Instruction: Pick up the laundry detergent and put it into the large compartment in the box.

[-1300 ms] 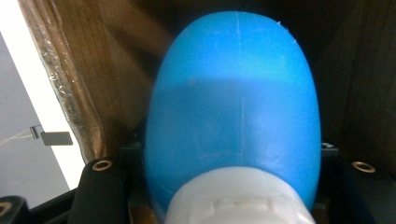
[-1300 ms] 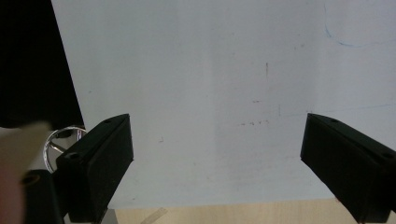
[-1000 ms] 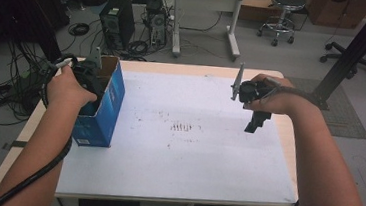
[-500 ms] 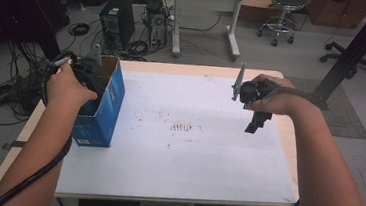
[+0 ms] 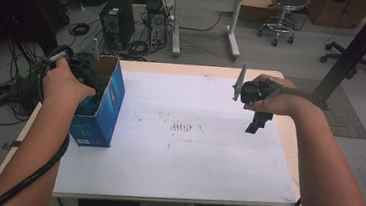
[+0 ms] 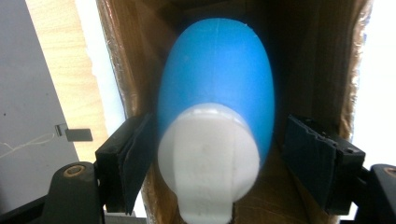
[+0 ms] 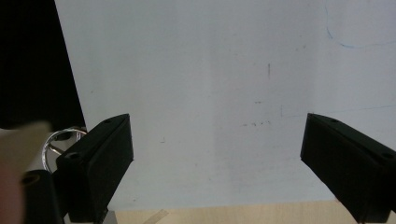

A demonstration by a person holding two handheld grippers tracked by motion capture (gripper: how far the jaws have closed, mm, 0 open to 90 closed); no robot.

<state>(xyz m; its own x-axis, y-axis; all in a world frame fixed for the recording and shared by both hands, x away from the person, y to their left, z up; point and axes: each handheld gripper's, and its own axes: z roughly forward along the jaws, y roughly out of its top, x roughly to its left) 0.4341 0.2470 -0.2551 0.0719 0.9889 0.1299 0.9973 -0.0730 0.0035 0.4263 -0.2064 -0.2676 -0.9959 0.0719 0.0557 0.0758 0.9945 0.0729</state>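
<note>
Bottle between the jaws, inside the box

Left gripper (image 6: 212,154) straddles a blue oval plastic bottle with a white cap (image 6: 215,93) standing in the open blue cardboard box (image 5: 101,103); jaws are wide, left pad near touching, right apart. Its long axis runs away along the jaws. High view hides the bottle. Right gripper (image 7: 215,163) hovers open, empty, over the white table (image 5: 190,164).

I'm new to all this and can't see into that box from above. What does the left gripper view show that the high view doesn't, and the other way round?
The left gripper view looks inside the box: a blue bottle with a white cap sits between the left gripper's open jaws. The high view adds the right gripper hovering above the table, apart from the box. Both views show the box and table.
</note>
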